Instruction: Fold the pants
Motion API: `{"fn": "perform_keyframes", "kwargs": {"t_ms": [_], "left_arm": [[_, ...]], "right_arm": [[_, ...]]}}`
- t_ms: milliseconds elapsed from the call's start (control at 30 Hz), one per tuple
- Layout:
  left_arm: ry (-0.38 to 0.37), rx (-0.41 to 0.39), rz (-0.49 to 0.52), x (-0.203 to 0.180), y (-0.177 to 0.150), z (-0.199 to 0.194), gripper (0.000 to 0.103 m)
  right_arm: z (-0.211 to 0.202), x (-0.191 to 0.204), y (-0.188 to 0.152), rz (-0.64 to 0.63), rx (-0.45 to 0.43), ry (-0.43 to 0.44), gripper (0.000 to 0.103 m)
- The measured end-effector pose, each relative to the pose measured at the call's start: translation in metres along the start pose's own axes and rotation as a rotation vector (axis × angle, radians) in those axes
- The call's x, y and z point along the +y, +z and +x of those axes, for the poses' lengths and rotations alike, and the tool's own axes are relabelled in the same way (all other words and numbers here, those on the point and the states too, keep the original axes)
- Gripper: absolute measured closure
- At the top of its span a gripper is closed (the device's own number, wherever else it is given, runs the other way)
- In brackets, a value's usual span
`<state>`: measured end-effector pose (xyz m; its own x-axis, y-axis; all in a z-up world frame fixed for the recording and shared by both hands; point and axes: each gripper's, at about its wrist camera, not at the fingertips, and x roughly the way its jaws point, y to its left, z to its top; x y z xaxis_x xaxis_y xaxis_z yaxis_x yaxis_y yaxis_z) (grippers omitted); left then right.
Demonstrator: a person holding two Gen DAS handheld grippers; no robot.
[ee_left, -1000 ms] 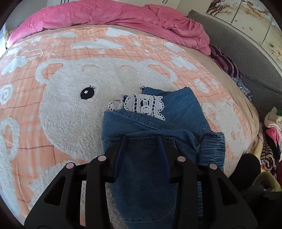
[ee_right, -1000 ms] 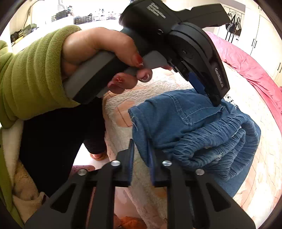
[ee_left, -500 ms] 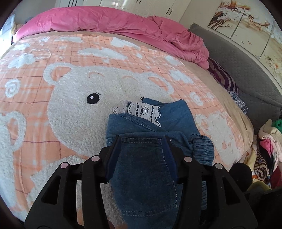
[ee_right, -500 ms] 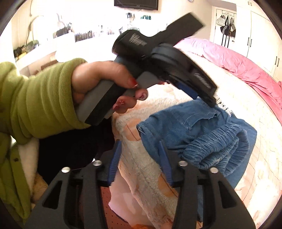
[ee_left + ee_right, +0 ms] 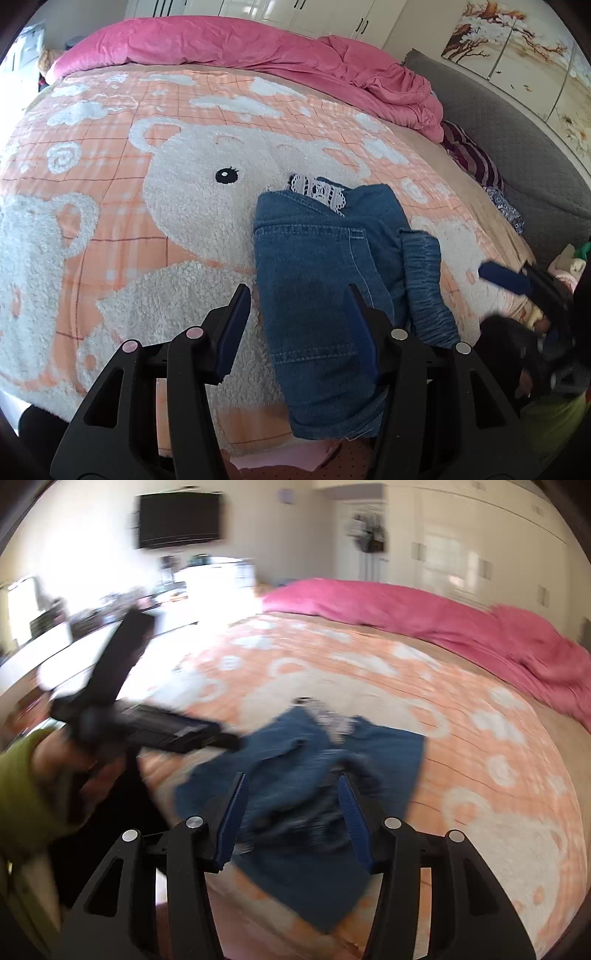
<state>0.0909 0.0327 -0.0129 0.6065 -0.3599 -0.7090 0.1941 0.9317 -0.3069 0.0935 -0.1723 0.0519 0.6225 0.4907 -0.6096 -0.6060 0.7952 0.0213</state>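
Folded blue denim pants (image 5: 325, 280) with a white lace trim (image 5: 317, 190) lie near the front edge of the bed; they also show blurred in the right wrist view (image 5: 306, 775). My left gripper (image 5: 299, 295) is open, its jaws apart above the near end of the pants, holding nothing. My right gripper (image 5: 293, 786) is open and empty above the pants. The right gripper shows at the right in the left wrist view (image 5: 517, 284), and the left gripper, in a hand with a green sleeve, at the left in the right wrist view (image 5: 147, 727).
The bed has a peach blanket with a white bear (image 5: 207, 206). A pink duvet (image 5: 258, 48) is bunched at the far side. A grey headboard (image 5: 517, 147) and loose clothes (image 5: 476, 162) lie to the right. A desk and TV (image 5: 177, 517) stand beyond the bed.
Both grippers have opened and let go of the pants, which now lie flat on the bed. Both have pulled back; the right wrist view has swung toward the bed.
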Motion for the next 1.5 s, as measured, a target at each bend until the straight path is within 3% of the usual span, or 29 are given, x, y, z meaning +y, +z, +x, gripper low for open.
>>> {"fn": "perform_keyframes", "kwargs": {"t_ms": [167, 267, 367, 567, 633, 867, 1000, 1267, 1500], "left_arm": [[0.067, 0.012, 0.076, -0.015, -0.011, 0.007, 0.058], [0.079, 0.033, 0.104, -0.022, -0.016, 0.016, 0.057], [0.091, 0.043, 0.112, -0.023, -0.021, 0.023, 0.055], [0.098, 0.032, 0.098, -0.023, -0.020, 0.019, 0.051], [0.096, 0.021, 0.096, -0.025, -0.019, 0.014, 0.050], [0.097, -0.037, 0.126, -0.041, -0.013, -0.008, 0.038], [0.100, -0.060, 0.138, -0.049, -0.010, -0.016, 0.031], [0.115, -0.069, 0.140, -0.052, -0.007, -0.012, 0.016], [0.130, -0.074, 0.119, -0.045, -0.005, -0.006, 0.009]], "right_arm": [[0.025, -0.008, 0.006, 0.036, 0.026, -0.005, 0.055], [0.056, -0.008, -0.003, 0.012, 0.140, -0.088, 0.056], [0.076, -0.020, -0.021, 0.088, 0.184, -0.072, 0.056], [0.066, -0.025, -0.024, 0.137, 0.152, -0.046, 0.050], [0.053, -0.023, -0.020, 0.139, 0.126, -0.070, 0.041], [0.006, -0.034, -0.009, 0.168, 0.003, -0.144, 0.038], [-0.004, -0.044, -0.008, 0.195, -0.038, -0.197, 0.026], [0.010, -0.063, -0.017, 0.272, 0.003, -0.251, 0.021], [0.022, -0.066, -0.024, 0.298, 0.033, -0.222, 0.018]]}}
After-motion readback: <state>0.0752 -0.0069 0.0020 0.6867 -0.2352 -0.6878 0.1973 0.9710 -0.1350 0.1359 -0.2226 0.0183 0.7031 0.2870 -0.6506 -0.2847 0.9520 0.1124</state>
